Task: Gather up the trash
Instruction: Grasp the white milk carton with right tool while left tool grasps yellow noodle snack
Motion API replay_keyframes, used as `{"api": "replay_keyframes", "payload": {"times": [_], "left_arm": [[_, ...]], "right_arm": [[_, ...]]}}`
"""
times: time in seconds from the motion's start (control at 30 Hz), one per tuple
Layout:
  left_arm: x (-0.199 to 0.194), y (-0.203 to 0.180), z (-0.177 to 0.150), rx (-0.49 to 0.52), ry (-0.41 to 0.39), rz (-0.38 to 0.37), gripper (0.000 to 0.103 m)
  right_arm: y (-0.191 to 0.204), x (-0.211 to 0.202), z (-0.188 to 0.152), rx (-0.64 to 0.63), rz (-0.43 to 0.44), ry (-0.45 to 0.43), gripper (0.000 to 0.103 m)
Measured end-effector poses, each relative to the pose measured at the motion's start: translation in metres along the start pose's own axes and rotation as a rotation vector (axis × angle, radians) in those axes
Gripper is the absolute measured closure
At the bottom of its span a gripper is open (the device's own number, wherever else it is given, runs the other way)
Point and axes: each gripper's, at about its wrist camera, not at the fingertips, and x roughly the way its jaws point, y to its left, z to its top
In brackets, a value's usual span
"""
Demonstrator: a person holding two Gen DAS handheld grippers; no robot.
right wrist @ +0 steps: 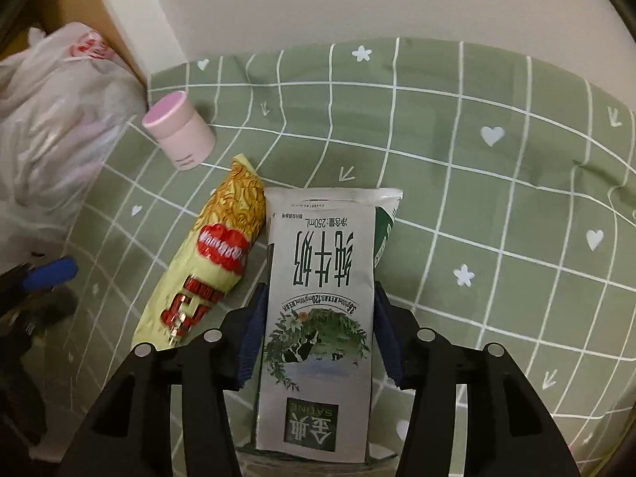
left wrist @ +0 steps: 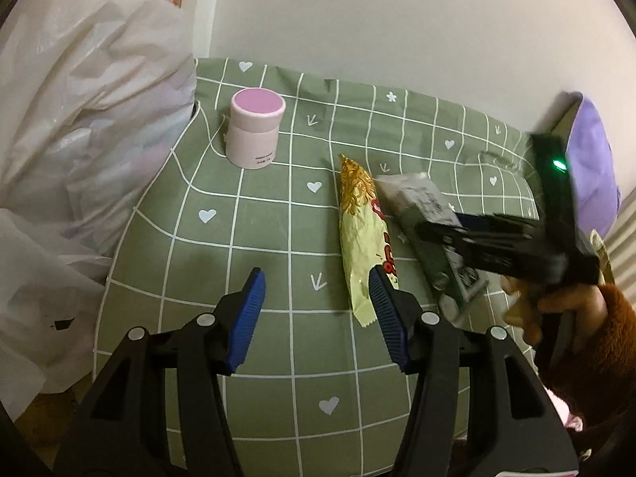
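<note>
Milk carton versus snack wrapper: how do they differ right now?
The milk carton is a flat-sided grey-white box with green panels; the snack wrapper is a long, crinkly yellow packet with red lettering. The carton sits between the fingers of the right gripper; the wrapper lies beside it, with no finger around it. The left gripper hovers open near the wrapper's end. Both lie flat on the green checked cloth, side by side.

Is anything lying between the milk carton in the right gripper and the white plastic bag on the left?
Yes. The yellow snack wrapper lies right beside the milk carton on its bag side, and the pink jar stands upright near the white plastic bag. The right gripper straddles the carton.
</note>
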Motion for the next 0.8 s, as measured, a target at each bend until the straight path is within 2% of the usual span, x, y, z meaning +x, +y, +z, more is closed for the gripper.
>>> {"api": "replay_keyframes", "payload": {"times": [0.07,0.2,0.3,0.37,0.47,0.6,0.73,0.8], "left_arm": [[0.003,0.0,0.002,-0.008,0.0,-0.019,0.051],[0.015,-0.004,0.01,-0.017,0.013,-0.069,0.05],[0.027,-0.013,0.02,-0.008,0.021,-0.096,0.05],[0.036,-0.021,0.03,0.008,0.027,-0.108,0.05],[0.054,-0.03,0.043,0.025,0.04,-0.112,0.05],[0.088,-0.037,0.064,0.033,0.091,-0.072,0.05],[0.115,-0.044,0.072,0.06,0.144,-0.018,0.05],[0.124,-0.052,0.072,0.08,0.165,-0.016,0.05]], "right_arm": [[-0.011,-0.018,-0.007,0.033,0.051,-0.052,0.056],[-0.026,-0.053,-0.021,0.068,0.055,-0.169,0.056],[-0.03,-0.078,-0.036,0.054,0.01,-0.267,0.056],[-0.033,-0.092,-0.046,0.046,-0.03,-0.295,0.056],[-0.042,-0.098,-0.06,0.071,-0.061,-0.257,0.056],[-0.053,-0.1,-0.086,0.08,-0.107,-0.188,0.056],[-0.067,-0.096,-0.117,0.121,-0.112,-0.133,0.055],[-0.074,-0.094,-0.129,0.155,-0.113,-0.125,0.055]]}}
